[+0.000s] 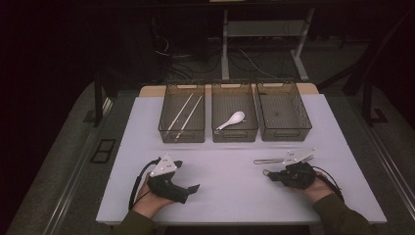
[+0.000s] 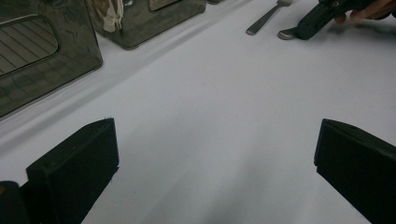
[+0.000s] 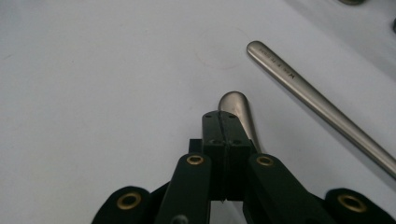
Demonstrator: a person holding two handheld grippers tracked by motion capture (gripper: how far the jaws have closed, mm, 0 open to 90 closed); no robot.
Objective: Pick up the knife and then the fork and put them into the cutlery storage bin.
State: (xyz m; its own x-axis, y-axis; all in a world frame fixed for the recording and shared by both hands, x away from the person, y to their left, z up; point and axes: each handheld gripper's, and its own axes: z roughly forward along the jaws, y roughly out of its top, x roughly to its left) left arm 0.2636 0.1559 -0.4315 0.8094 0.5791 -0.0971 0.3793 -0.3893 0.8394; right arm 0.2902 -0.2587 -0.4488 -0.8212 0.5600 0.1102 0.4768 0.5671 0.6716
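The work looks like sorting cutlery into the three dark bins at the far side of the white counter (image 1: 230, 196). Two chopsticks (image 1: 185, 115) already lie in the left bin (image 1: 182, 132) and a white soup spoon (image 1: 232, 120) in the middle bin (image 1: 235, 133), so those two kinds seem done. The right bin (image 1: 285, 129) appears empty, though its dark floor is hard to read from the high view. Two metal pieces remain on the counter near the person's right hand: a fork (image 2: 268, 16), lying just beyond that hand with its handle end toward the middle of the counter, and a second utensil handle (image 3: 239, 114) with a rounded end, which I take for a spoon or knife.

The right hand-held gripper (image 1: 272, 176) lies low over the counter, pointing toward the middle. Its jaws are clenched together, and the rounded handle lies right beside and under their tip; I judge it is not gripped, as the pads meet on each other. In the left gripper view, that tip rests by the handle's end. So the pickup of the last pieces is still to do.

The left hand-held gripper (image 1: 191, 189) rests near the front edge of the counter, well apart from everything, jaws released wide over bare surface.
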